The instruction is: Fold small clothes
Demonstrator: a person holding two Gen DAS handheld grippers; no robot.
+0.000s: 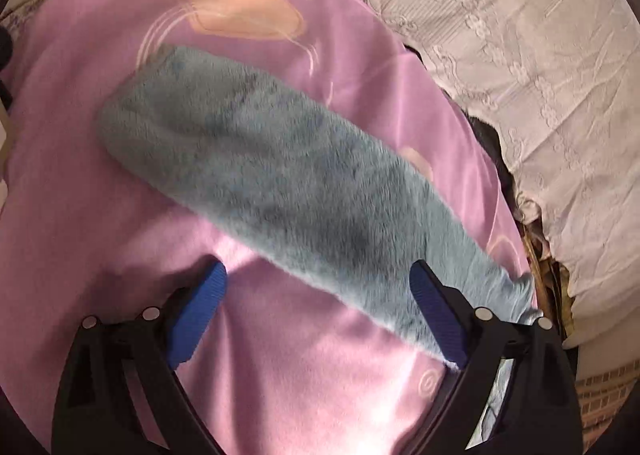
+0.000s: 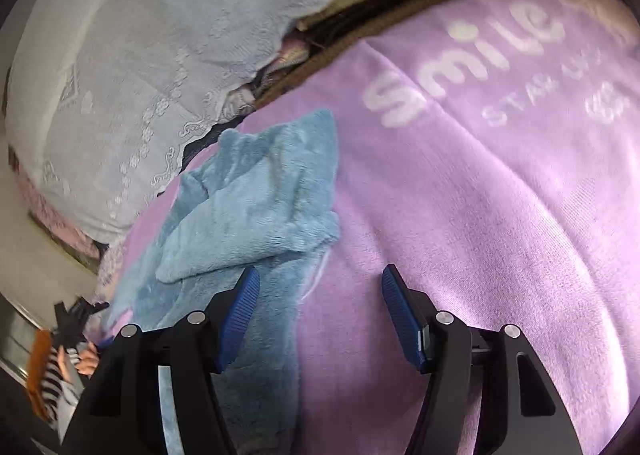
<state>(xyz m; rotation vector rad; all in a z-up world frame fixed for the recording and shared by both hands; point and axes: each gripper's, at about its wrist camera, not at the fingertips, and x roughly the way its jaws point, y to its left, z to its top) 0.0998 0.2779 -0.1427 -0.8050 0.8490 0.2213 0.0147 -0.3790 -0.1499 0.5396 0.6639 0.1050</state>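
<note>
Two grippers hang over one long, fluffy blue fleece garment [image 1: 256,175] lying on the pink-lilac printed blanket [image 1: 100,215]. From the left gripper [image 1: 318,313] the garment runs diagonally, its long axis slanting from beside the gripper's right-hand finger away up and to the left; that finger's blue pad [image 1: 436,319] sits against the near end. The right gripper [image 2: 320,319] has the folded-over part [image 2: 256,211] just ahead of its left-hand finger (the nearer hand cannot be told). Both sets of fingers stand wide apart, gripping nothing. The plush pile looks thick and soft.
</note>
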